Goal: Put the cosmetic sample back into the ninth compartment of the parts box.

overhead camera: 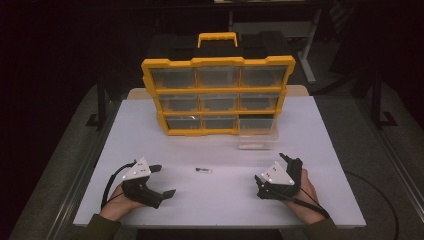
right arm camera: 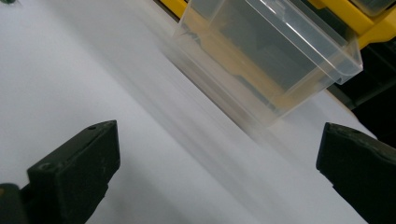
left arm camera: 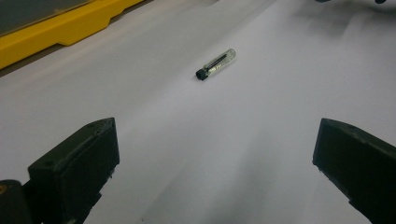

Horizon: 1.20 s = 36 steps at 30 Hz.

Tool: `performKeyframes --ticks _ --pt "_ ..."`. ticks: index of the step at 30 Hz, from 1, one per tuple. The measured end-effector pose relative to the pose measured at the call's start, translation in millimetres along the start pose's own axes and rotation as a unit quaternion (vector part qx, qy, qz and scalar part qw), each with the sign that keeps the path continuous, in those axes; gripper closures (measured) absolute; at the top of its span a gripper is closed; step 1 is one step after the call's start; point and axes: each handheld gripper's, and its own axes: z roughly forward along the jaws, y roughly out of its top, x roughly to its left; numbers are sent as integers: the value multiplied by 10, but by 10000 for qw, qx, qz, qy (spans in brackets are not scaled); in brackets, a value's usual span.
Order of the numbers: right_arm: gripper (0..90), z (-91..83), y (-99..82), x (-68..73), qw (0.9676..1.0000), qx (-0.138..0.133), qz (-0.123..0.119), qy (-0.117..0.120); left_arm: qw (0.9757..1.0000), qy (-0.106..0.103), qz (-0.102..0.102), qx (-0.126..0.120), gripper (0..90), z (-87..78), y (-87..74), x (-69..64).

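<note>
Both the left gripper [overhead camera: 164,180] and the right gripper [overhead camera: 270,167] rest with fingers wide open and empty, flanking the small clear black-capped vial [overhead camera: 203,170] on the white table [overhead camera: 310,150].

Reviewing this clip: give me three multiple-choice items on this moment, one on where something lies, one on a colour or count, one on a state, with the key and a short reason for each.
1. Where does the small vial lie?
A. On the bare table between the two grippers
B. Inside the pulled-out drawer
C. On top of the cabinet

2. What colour is the frame of the drawer cabinet?
A. Red
B. Yellow
C. Green

3. How does the bottom right clear drawer stand?
A. Pushed fully in
B. Lying upside down on the floor
C. Pulled out onto the table

Key:
1 A: the high view shows the vial on the white surface, between the left gripper and the right gripper.
2 B: the frame and handle are yellow around clear drawers.
3 C: the drawer juts forward of the cabinet front, as the right gripper view shows too.
</note>
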Motion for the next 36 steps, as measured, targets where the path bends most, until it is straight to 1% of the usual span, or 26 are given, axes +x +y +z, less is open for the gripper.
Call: performKeyframes --ticks 5,6,7,10,14,16,18,22,26,31,34,36 --pt "0 2 -5 -31 9997 28 199 130 10000 0 -10 -19 3 3 1 -3" --pt "0 5 -7 -43 9995 6 277 168 10000 -1 -13 -20 3 3 0 -2" --pt "0 5 -7 -43 9995 6 277 168 10000 -3 -10 -7 3 2 0 0" --pt "0 6 -11 -64 9984 42 481 285 10000 -3 -4 2 3 0 -1 3" --pt "0 13 -17 -92 9972 31 647 376 10000 -1 -16 -19 4 0 0 1" --pt "0 13 -18 -112 9961 42 757 462 10000 -2 -3 -13 4 0 -2 3" --pt "0 12 -19 -126 9943 49 908 563 10000 0 -1 -7 4 0 -3 3" --pt "0 17 -26 -169 9913 72 1095 724 10000 -6 -3 -10 3 0 -1 4" --pt "0 26 -37 -210 9876 52 1311 866 10000 -8 1 -3 4 1 -3 6" --pt "0 35 -48 -247 9836 66 1490 1017 10000 -10 -10 -2 4 -4 2 1" --pt "0 37 -55 -269 9785 125 1704 1152 10000 -23 -2 -16 4 2 -2 0" --pt "0 40 -63 -287 9761 131 1798 1215 10000 -23 -8 -19 4 6 -3 -2"
